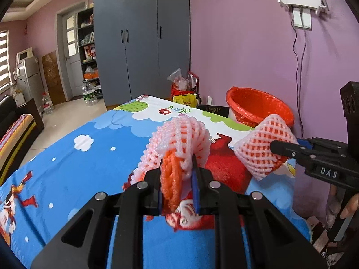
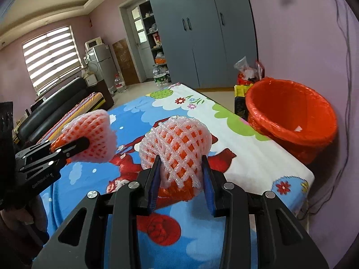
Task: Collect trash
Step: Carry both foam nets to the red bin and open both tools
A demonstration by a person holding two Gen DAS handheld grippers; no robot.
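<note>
- Foam net sleeves are what I hold, one in each hand, both lifted above the surface (image 1: 67,168) with its blue cartoon cloth
- My left fingers (image 1: 177,192) are closed tight on a crumpled sleeve (image 1: 179,143), white mesh over an orange core, squeezed flat between the blue pads
- My right fingers (image 2: 180,179) are closed on a rounder sleeve (image 2: 177,141), white net over orange, bulging up past the tips
- In the left view my right gripper comes in from the right edge with its sleeve (image 1: 262,148); in the right view my left sleeve (image 2: 92,132) hangs over the surface's left edge
- An orange-lined bin (image 2: 291,116) stands just beyond the surface's far right edge, against the purple wall, mouth open
- A grey wardrobe (image 1: 143,38) stands past the far end
</note>
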